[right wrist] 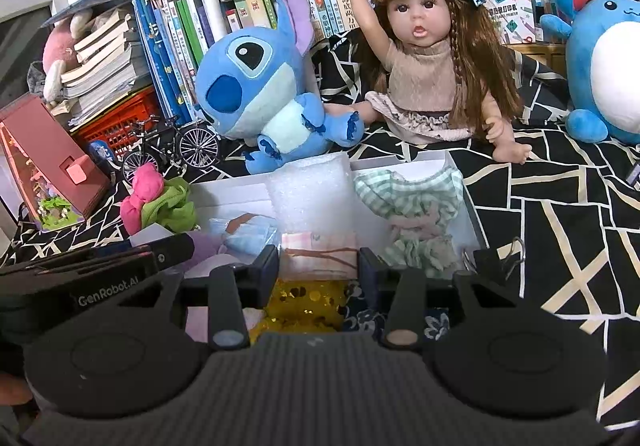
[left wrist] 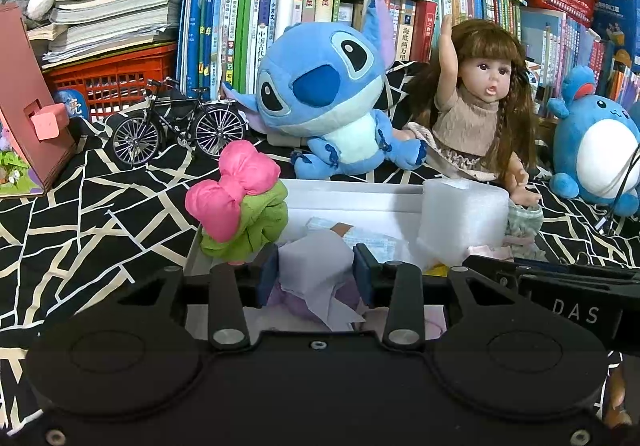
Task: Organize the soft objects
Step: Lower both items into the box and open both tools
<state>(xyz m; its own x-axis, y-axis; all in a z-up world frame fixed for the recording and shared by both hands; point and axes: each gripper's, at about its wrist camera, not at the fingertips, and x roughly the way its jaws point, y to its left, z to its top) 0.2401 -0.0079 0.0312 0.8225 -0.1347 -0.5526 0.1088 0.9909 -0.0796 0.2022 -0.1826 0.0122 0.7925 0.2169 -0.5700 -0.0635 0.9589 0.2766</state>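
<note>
A white box (left wrist: 340, 197) (right wrist: 404, 161) lies on the patterned cloth and holds soft items. My left gripper (left wrist: 316, 276) has its jaws apart around a white and lilac cloth (left wrist: 312, 266) over the box's near left part. My right gripper (right wrist: 319, 270) is open above a pink striped cloth (right wrist: 320, 250) and a yellow sequined piece (right wrist: 304, 306). A white foam roll (left wrist: 460, 221) (right wrist: 308, 185) and a green checked garment (right wrist: 412, 201) sit in the box. A pink and green scrunchie (left wrist: 236, 201) (right wrist: 160, 201) rests at the box's left corner.
A blue plush (left wrist: 328, 97) (right wrist: 264, 93), a doll (left wrist: 480, 105) (right wrist: 432, 65) and a round blue plush (left wrist: 596, 149) (right wrist: 604, 57) sit behind the box. A model bicycle (left wrist: 176, 125), a pink house model (left wrist: 28, 97), a red crate (left wrist: 112, 81) and books (left wrist: 224, 13) stand at the back left.
</note>
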